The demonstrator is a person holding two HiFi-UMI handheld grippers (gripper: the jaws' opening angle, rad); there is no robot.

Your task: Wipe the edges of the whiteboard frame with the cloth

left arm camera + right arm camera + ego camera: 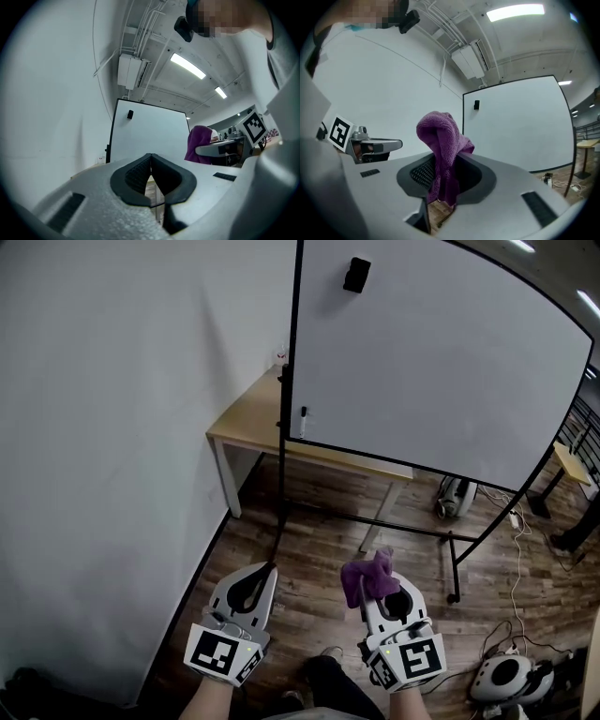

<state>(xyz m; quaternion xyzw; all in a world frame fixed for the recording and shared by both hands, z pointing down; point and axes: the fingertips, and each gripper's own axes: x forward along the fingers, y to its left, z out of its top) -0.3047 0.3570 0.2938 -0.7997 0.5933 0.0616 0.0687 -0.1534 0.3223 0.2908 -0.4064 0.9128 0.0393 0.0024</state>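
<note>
A large whiteboard (pixel 441 362) in a thin black frame (pixel 292 352) stands on a black floor stand ahead of me; it also fills the background of the right gripper view (pixel 515 126) and the left gripper view (pixel 150 136). My right gripper (pixel 380 589) is shut on a purple cloth (pixel 368 577), whose bunched top sticks up above the jaws (pixel 440 140). My left gripper (pixel 265 570) is shut with nothing in it, its pads meeting. Both are held low over the floor, well short of the board. The cloth (pixel 199 143) shows to the right in the left gripper view.
A light wooden table (pixel 253 423) stands behind the board's left edge against the white wall (pixel 122 427). A black eraser (pixel 356 275) clings to the board near its top. Cables (pixel 518 568) and a white device (pixel 504 679) lie on the wood floor at right.
</note>
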